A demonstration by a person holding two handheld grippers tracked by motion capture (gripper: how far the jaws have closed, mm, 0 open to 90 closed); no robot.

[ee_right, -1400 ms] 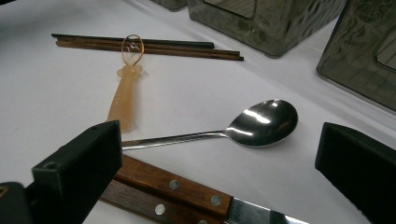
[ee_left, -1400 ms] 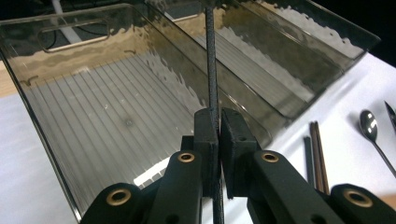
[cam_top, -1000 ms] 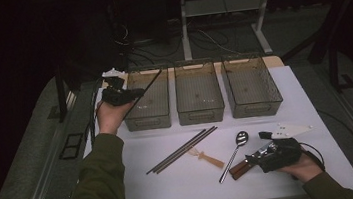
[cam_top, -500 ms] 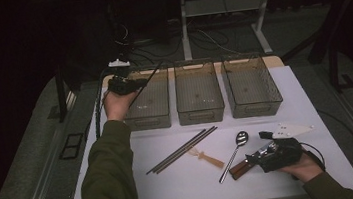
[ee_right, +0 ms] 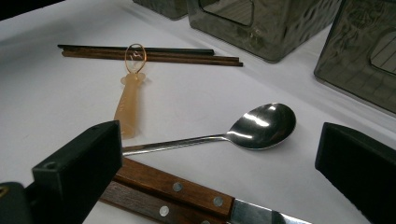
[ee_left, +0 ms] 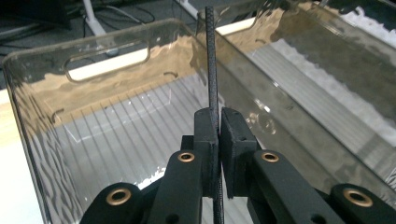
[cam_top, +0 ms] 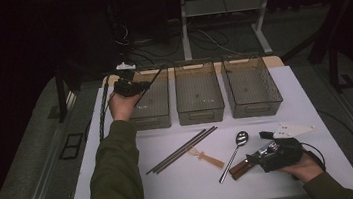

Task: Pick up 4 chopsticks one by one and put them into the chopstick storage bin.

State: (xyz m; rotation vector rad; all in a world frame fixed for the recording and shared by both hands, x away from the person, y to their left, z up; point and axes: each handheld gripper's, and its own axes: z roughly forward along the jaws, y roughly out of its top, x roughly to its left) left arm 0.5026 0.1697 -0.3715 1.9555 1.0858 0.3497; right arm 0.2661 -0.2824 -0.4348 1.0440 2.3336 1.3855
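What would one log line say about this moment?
left gripper: shut on black chopstick, over left bin | right gripper: open, over spoon and knife

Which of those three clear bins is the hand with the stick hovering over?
The leftmost bin; the left gripper holds a black chopstick above it.

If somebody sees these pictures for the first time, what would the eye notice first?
Probably the left gripper, shut on a thin black chopstick over the leftmost clear bin. Next, the cutlery on the white table: a steel spoon and a wooden-handled knife between the right gripper's open jaws.
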